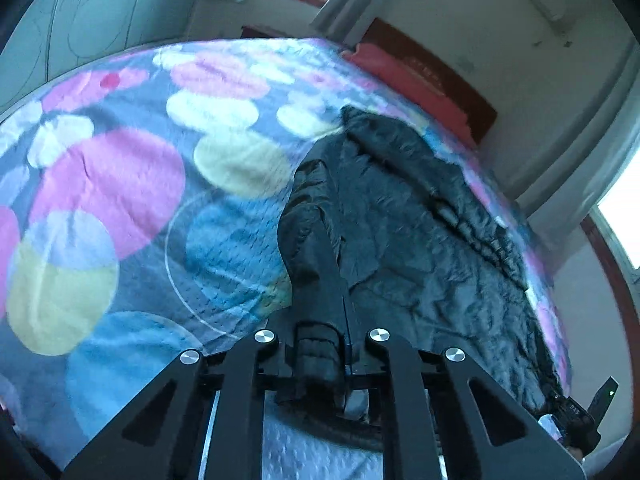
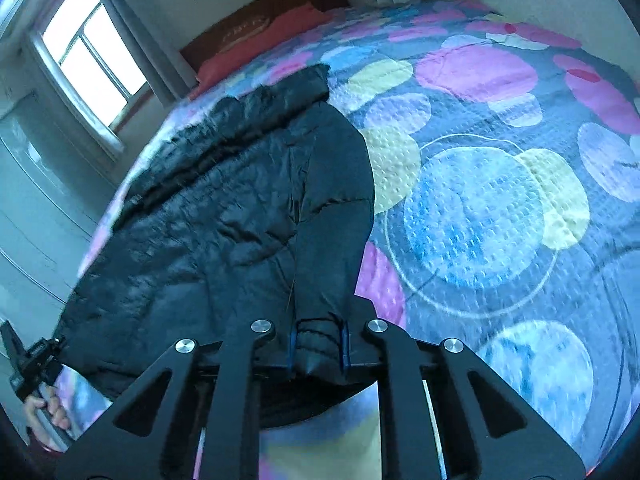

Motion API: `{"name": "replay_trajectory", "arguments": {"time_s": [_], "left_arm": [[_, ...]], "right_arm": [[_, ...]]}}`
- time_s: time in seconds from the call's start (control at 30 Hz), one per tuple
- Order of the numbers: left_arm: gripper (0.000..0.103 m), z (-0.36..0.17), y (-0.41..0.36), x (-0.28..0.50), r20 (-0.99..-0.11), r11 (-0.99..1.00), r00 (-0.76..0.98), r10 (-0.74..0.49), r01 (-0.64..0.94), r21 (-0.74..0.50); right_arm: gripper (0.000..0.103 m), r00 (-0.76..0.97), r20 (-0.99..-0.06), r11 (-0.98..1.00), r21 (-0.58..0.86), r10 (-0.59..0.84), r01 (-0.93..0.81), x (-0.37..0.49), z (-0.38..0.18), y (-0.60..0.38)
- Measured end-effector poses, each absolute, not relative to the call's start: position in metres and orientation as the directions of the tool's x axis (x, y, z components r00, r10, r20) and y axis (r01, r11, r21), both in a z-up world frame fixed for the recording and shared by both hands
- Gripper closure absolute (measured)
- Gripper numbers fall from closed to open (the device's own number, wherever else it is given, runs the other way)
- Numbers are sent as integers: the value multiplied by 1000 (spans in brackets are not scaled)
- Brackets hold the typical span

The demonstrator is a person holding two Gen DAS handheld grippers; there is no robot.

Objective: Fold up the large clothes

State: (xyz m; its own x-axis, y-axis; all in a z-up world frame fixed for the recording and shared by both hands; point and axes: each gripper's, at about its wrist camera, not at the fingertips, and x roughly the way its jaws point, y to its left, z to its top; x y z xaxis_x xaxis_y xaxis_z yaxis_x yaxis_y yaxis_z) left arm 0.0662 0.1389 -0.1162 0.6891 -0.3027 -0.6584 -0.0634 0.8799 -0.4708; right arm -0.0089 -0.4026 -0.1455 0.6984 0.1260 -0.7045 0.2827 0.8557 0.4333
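Note:
A large black puffer jacket (image 1: pixel 420 240) lies spread on a bed, its length running away from me toward the headboard. In the left wrist view my left gripper (image 1: pixel 322 344) is shut on a bunched edge of the jacket at its near end. The right wrist view shows the same jacket (image 2: pixel 208 220) with my right gripper (image 2: pixel 319 344) shut on a fold of black fabric between its blue pads (image 2: pixel 293 344). Each view catches the other gripper at the jacket's near corner: the right one (image 1: pixel 576 412) and the left one (image 2: pixel 36 360), the latter held by a hand (image 2: pixel 44 408).
A bedspread with big coloured circles (image 2: pixel 480 208) covers the whole bed (image 1: pixel 120 200). A red pillow (image 2: pixel 256 44) and a dark wooden headboard (image 1: pixel 424 64) are at the far end. A window (image 2: pixel 92 48) and pale wall panels flank the jacket's side of the bed.

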Motion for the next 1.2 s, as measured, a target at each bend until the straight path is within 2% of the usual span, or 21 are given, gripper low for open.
{"name": "replay_trajectory", "arguments": {"time_s": [0.33, 0.53, 0.77, 0.97, 1.2], "left_arm": [[89, -77, 160, 27, -618, 848, 693, -371, -19, -530], [89, -57, 162, 49, -582, 824, 705, -405, 6, -567], [89, -34, 156, 115, -534, 805, 733, -422, 32, -592], [89, -32, 141, 193, -548, 822, 742, -386, 7, -569], [89, -63, 121, 286, -622, 846, 701, -348, -52, -531]], "right_arm": [[90, 727, -651, 796, 550, 218, 254, -60, -114, -408], [90, 761, -579, 734, 646, 293, 210, -49, -97, -415], [90, 793, -515, 724, 675, 324, 143, 11, -67, -420], [90, 823, -472, 670, 725, 316, 158, 86, -59, -441], [90, 797, -526, 635, 732, 298, 245, 178, -90, -459]]}}
